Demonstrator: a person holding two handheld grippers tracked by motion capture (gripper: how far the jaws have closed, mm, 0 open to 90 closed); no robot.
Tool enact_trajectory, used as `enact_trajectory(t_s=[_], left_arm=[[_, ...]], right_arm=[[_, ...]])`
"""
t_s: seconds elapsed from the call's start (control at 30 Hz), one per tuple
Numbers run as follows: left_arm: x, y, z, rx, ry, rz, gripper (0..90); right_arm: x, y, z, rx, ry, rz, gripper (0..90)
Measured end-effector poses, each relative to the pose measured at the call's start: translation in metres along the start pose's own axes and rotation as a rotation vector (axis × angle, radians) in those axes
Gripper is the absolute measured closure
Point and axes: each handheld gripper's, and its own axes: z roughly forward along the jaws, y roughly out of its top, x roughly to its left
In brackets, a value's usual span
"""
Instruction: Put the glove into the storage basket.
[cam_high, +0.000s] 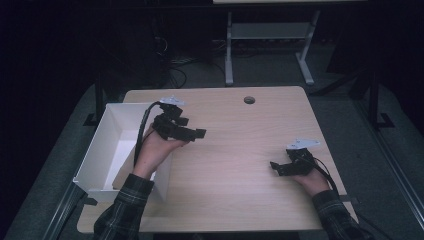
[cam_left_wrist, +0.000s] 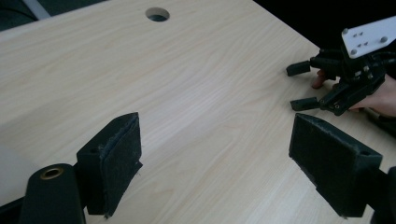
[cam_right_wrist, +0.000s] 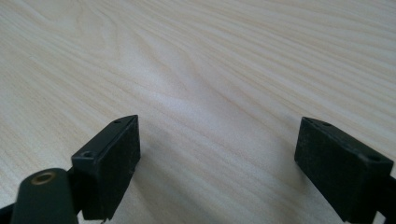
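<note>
Claws are the only things in play, and both are empty. The left claw (cam_high: 197, 134) hangs above the surface (cam_high: 235, 150) just beside the right wall of a white box (cam_high: 107, 150), its jaws pointing right toward the middle of the wood. In the left gripper view its two padded jaws stand spread wide, with bare wood grain between them and nothing pinched. The left hand (cam_high: 157, 150) that holds it reaches in over the near right corner of the box, a plaid sleeve (cam_high: 125, 210) behind it.

The right claw (cam_high: 275, 167) sits low near the right edge of the surface, well apart from the left one, jaws pointing left. In the right gripper view its jaws are likewise spread wide over plain wood, gripping nothing. A grey plate (cam_high: 302, 144) tops it.

The box is open, tilted, and overhangs the left edge of the surface. A round hole (cam_high: 249, 100) lies near the far edge. Beyond it, on the dark floor, stands a grey metal frame (cam_high: 270, 45).
</note>
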Motion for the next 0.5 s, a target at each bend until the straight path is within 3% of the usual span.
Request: enact_trajectory(t_s=[0.5], left_arm=[[-0.03, -0.021, 0.052, 0.01, -0.032, 0.038, 16.4]], right_arm=[[0.0, 0.0, 0.0, 0.0, 0.0, 0.0, 13.7]])
